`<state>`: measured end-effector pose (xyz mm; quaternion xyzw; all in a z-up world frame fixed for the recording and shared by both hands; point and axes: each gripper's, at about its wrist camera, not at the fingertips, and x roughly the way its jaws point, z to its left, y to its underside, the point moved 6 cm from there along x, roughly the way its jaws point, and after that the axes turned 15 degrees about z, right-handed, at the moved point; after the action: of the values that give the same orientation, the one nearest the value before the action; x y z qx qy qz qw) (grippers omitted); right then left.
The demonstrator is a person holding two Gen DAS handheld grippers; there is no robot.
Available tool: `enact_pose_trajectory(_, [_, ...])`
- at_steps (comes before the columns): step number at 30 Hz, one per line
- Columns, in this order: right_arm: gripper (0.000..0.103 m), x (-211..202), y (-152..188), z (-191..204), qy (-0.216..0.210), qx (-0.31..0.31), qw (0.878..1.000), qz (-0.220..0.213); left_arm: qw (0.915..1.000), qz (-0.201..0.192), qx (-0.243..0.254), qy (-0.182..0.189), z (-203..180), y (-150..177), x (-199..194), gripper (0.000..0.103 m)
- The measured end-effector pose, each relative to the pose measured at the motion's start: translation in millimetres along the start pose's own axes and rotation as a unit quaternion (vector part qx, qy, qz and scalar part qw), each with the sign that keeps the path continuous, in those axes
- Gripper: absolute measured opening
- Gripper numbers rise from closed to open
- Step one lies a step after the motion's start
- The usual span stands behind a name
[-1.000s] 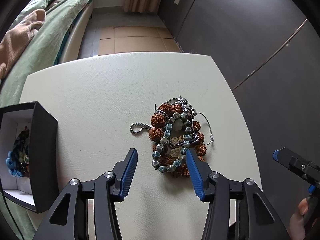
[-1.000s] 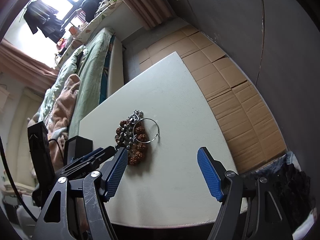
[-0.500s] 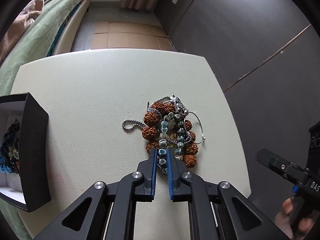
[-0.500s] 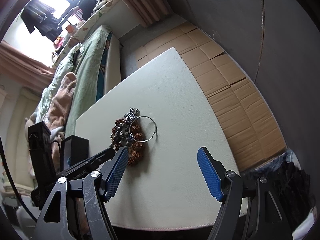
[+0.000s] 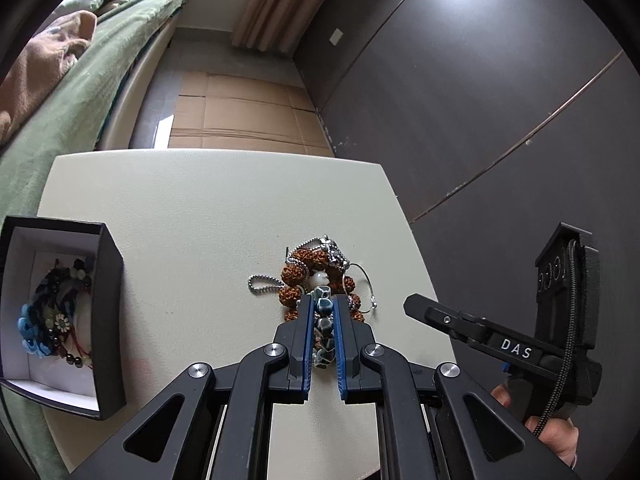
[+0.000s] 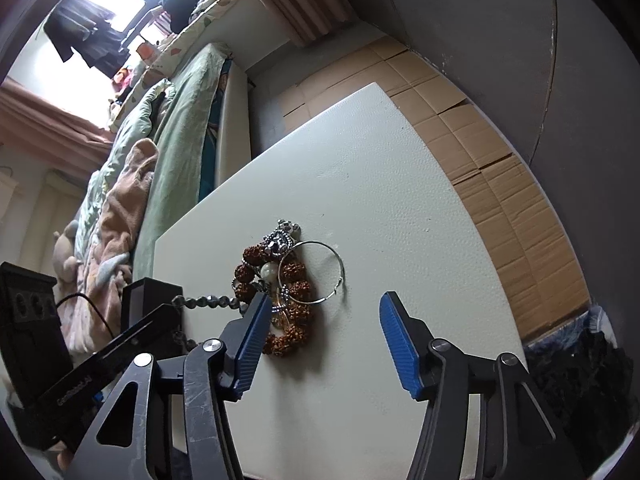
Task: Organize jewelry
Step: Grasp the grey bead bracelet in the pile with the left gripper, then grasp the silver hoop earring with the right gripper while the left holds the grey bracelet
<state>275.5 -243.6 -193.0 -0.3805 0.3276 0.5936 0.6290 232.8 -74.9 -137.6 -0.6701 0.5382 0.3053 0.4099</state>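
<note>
A pile of jewelry lies on the white table point(image 5: 200, 220): a brown seed-bead bracelet point(image 5: 294, 278), a silver ball chain point(image 5: 262, 282), a thin silver hoop point(image 6: 320, 276) and a silver charm point(image 6: 280, 240). My left gripper point(image 5: 323, 312) is shut on a blue-grey bead bracelet point(image 5: 323, 320), lifted off the pile and held between the blue pads. A black box point(image 5: 108, 312) with white lining at the left holds several blue and dark pieces point(image 5: 52, 316). My right gripper point(image 6: 324, 324) is open and empty, just right of the pile.
The right gripper's body shows at the right edge of the left wrist view point(image 5: 520, 344). A bed with green covers point(image 5: 80, 80) stands left of the table. Cardboard sheets point(image 6: 480, 160) cover the floor beyond the table's far and right edges.
My left gripper closed on the blue-grey bead bracelet and has pulled it up and back from the pile. The right gripper stayed open and shifted only slightly.
</note>
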Motion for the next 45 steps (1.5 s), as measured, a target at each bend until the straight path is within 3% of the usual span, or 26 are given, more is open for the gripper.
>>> enact_pose_trajectory(9, [0.047, 28, -17, 24, 0.006, -0.026, 1.0, 0.014, 0.9997, -0.017, -0.015, 0.01, 14, -7, -16, 0.009])
enact_pose_trajectory(15, [0.046, 26, -32, 10, 0.032, -0.007, 0.999, -0.003, 0.9996, -0.016, -0.02, 0.008, 20, -5, -18, 0.009])
enact_pose_trajectory(21, [0.046, 34, -35, 20, 0.003, -0.019, 1.0, 0.013, 0.9995, -0.018, -0.022, 0.01, 20, -6, -19, 0.009])
enact_pose_trajectory(30, [0.046, 57, -30, 31, 0.057, -0.048, 0.996, 0.044, 0.9995, -0.016, -0.026, 0.006, 24, -6, -19, 0.009])
enact_pose_trajectory(36, [0.016, 48, -28, 22, 0.03, -0.041, 0.998, 0.035, 0.9995, -0.015, -0.026, 0.006, 23, -5, -18, 0.009])
enact_pose_trajectory(40, [0.008, 42, -28, 20, 0.047, -0.045, 0.998, 0.023, 0.9996, -0.014, -0.025, 0.006, 23, -6, -18, 0.009])
enact_pose_trajectory(45, [0.002, 35, -29, 22, 0.027, -0.044, 0.999, 0.01, 0.9996, -0.013, -0.025, 0.005, 23, -6, -17, 0.009])
